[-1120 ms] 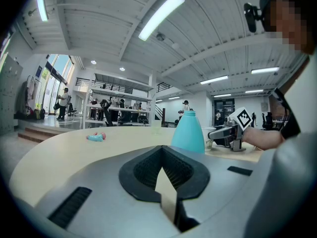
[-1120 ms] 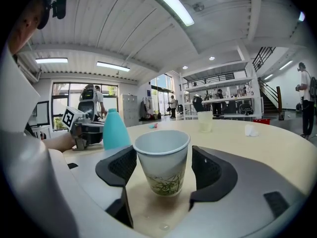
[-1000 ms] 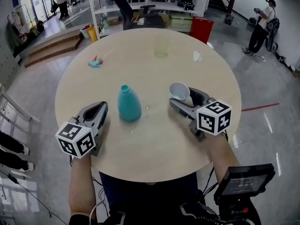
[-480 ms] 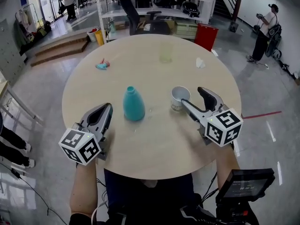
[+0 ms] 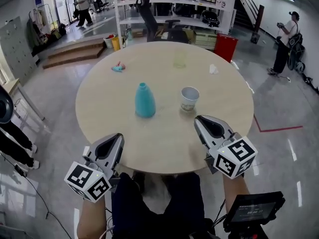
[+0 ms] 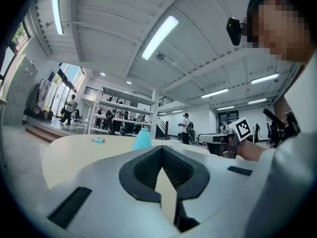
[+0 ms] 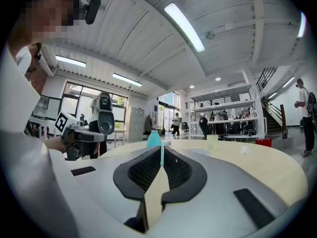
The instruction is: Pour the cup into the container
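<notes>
Beige wood is forming the round counter (image 5: 99, 108). The teal container (image 5: 144, 100) is standing upright on it near the middle of the frame. The white cup (image 5: 190, 98) is standing upright near it on the right, not touching it. At the counter's lower-left edge the left gripper (image 5: 118, 137) is hovering, its jaws resting together on nothing. At the lower right the right gripper (image 5: 198, 120) is hovering short of the cup. Its jaws have just been closing and are meeting with nothing between them.
</notes>
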The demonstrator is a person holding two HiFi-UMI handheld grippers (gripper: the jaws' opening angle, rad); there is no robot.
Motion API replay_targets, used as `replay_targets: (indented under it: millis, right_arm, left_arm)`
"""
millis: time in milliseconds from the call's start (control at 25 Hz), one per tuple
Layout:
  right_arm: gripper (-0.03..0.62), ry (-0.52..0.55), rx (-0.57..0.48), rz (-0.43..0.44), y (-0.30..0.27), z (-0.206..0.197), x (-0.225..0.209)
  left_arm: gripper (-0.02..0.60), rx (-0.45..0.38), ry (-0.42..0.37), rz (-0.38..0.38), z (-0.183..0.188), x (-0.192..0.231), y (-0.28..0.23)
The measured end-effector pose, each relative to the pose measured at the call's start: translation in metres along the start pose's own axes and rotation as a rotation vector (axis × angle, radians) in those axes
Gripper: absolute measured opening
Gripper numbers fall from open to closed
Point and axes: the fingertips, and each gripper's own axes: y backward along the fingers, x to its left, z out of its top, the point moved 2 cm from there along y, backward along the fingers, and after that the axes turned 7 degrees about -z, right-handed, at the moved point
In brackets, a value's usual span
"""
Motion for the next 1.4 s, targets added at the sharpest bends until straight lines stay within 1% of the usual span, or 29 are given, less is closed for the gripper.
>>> replay_targets:
  millis: [120, 240, 360, 480, 560, 680, 800, 840, 920, 1000, 1120, 1240, 1400]
  right_arm:
    - [0.020, 0.000, 0.000, 0.032, 0.035, 0.002, 0.027]
    - [0.018, 0.014, -0.005, 0.032, 0.074, 0.004, 0.047]
    - [0.018, 0.012, -0.005, 0.028, 0.112, -0.003, 0.060]
    - [0.018, -0.001, -0.007, 0.029, 0.139, -0.003, 0.077]
    - [0.018, 0.004, -0.011, 0.045, 0.153, 0.002, 0.094]
    - [0.018, 0.020, -0.011, 0.079, 0.167, 0.001, 0.120]
    - [0.018, 0.028, 0.000, 0.113, 0.178, -0.008, 0.145]
    - [0.018, 0.037, 0.001, 0.120, 0.180, -0.008, 0.149]
    - [0.018, 0.030, 0.006, 0.125, 0.184, -0.007, 0.150]
    - [0.018, 0.008, 0.012, 0.118, 0.189, -0.006, 0.148]
    - [0.018, 0.024, 0.003, 0.101, 0.203, 0.002, 0.146]
    - [0.018, 0.001, 0.023, 0.076, 0.221, -0.004, 0.132]
    - [0.018, -0.016, 0.049, 0.045, 0.259, -0.017, 0.117]
  left_arm:
    - [-0.002, 0.001, 0.013, -0.015, -0.003, -0.035, 0.021]
    - [-0.001, -0.006, 0.012, -0.046, -0.004, -0.072, 0.042]
    - [-0.002, -0.007, 0.000, -0.065, -0.013, -0.109, 0.061]
    - [0.000, -0.011, 0.014, -0.079, -0.016, -0.135, 0.089]
    - [-0.001, -0.015, 0.011, -0.067, -0.016, -0.149, 0.114]
    - [0.000, -0.026, -0.003, -0.005, -0.026, -0.152, 0.159]
    - [0.000, 0.022, -0.002, 0.122, -0.055, -0.129, 0.233]
    - [0.000, 0.035, 0.007, 0.161, -0.062, -0.120, 0.257]
    - [0.000, 0.008, 0.042, 0.213, -0.062, -0.116, 0.283]
    - [0.000, -0.026, 0.060, 0.232, -0.055, -0.119, 0.282]
    - [0.000, -0.040, 0.090, 0.208, -0.056, -0.130, 0.267]
    - [0.000, -0.020, 0.134, 0.161, -0.073, -0.152, 0.245]
    - [0.000, 0.005, 0.151, 0.078, -0.086, -0.199, 0.220]
